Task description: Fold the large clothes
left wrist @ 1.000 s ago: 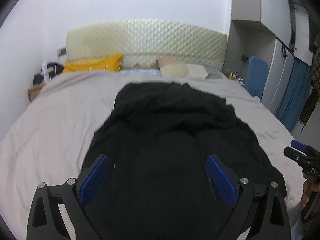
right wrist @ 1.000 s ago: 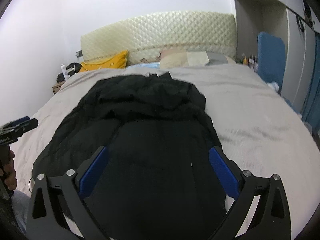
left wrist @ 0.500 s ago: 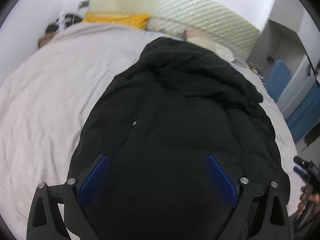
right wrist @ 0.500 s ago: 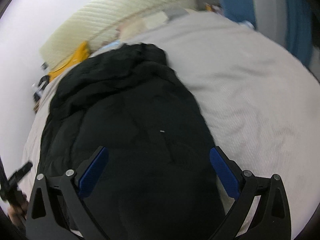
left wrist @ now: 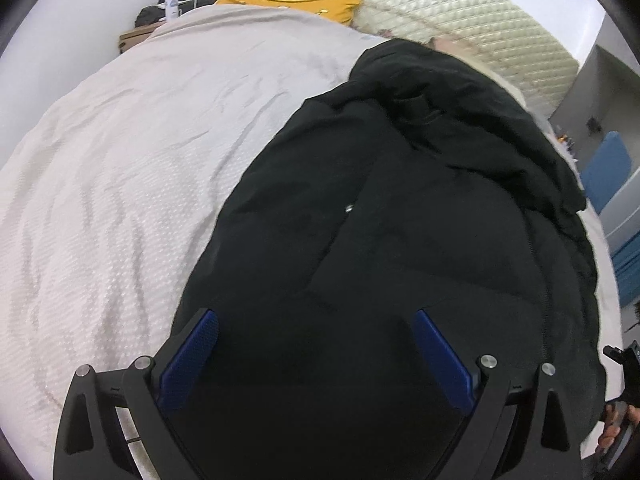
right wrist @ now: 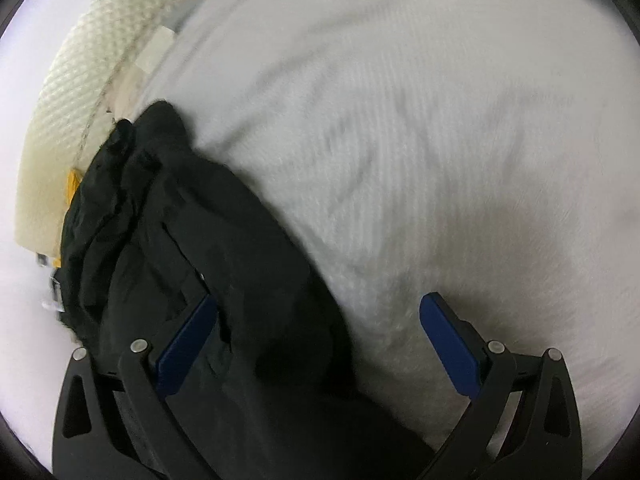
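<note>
While both views tilted closer, black coat (left wrist: 400, 240) stayed spread.

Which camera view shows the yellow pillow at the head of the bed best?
The left wrist view shows it best: the yellow pillow lies sharp and almost whole against the quilted headboard. In the right wrist view, which is blurred, only a small yellow strip shows beside the black jacket.

Both wrist views look forward between their own spread tongs, close above the bed (left wrist: 100, 184), the left tilted toward the quilted headboard (left wrist: 460, 16) over the black jacket (left wrist: 400, 240), the right rolled across bare bedding, sharing jacket, bed and headboard.
</note>
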Demonstrator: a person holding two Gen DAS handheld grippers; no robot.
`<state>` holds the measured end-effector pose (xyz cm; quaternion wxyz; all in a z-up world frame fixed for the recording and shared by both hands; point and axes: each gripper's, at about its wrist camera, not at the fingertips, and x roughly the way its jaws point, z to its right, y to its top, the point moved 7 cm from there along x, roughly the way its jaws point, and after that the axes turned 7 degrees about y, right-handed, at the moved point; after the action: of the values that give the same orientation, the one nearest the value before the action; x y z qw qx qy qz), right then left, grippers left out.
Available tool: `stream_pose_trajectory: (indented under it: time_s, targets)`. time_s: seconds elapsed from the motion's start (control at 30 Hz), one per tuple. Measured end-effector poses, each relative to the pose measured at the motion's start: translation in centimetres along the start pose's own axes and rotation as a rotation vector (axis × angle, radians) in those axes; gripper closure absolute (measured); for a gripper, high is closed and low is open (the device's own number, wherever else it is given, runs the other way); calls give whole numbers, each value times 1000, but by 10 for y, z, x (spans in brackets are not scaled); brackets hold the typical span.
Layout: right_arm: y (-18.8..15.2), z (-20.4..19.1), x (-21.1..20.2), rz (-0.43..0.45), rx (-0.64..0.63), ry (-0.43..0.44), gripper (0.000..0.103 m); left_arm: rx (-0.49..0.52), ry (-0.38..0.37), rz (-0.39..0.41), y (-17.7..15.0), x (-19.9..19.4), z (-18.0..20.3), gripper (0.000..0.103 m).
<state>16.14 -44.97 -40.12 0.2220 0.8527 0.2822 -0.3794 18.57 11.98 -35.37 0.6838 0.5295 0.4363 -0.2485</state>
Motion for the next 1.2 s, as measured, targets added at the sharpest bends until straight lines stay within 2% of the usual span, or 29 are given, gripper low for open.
stream_pose_trajectory:
  time_s: [0.07,0.17,0.3,0.47,0.53,0.7,0.8,0.83,0.9,1.0,1.1,1.17,1.2]
  targets:
    - [-6,3,12,-55,40,28,1,-1,24,-4,-2,2,-2,4]
    - [-17,-8,20,-110,22,73,0,1,47,-18,-4,6,-5,4]
    - [-39,-35,22,-185,-40,204,0,17,72,-28,-8,9,-5,4]
    - [-46,-56,11,-172,-87,287,0,10,86,-40,-10,9,-7,4]
    - [-50,-68,6,-185,-94,384,0,4,91,-43,-10,10,-9,4]
    - [-62,-101,-5,-196,-247,451,0,0,102,-49,-11,13,-13,4]
    - [-67,-109,-6,-222,-249,529,0,6,110,-53,-12,14,-12,4]
    - [-68,-108,-6,-228,-247,537,0,6,109,-53,-12,15,-12,4]
    - [-69,-101,2,-240,-235,494,2,-1,106,-53,-11,16,-12,4]
    - [-69,-83,22,-255,-199,355,13,-50,79,-68,-9,18,-19,4]
    - [-69,-72,33,-257,-200,257,33,-132,17,-82,-9,16,-34,4]
    - [-69,-78,29,-242,-240,261,86,-231,-90,-108,-8,17,-47,4]
    - [-68,-86,22,-217,-276,290,87,-273,-127,-118,-8,18,-53,4]
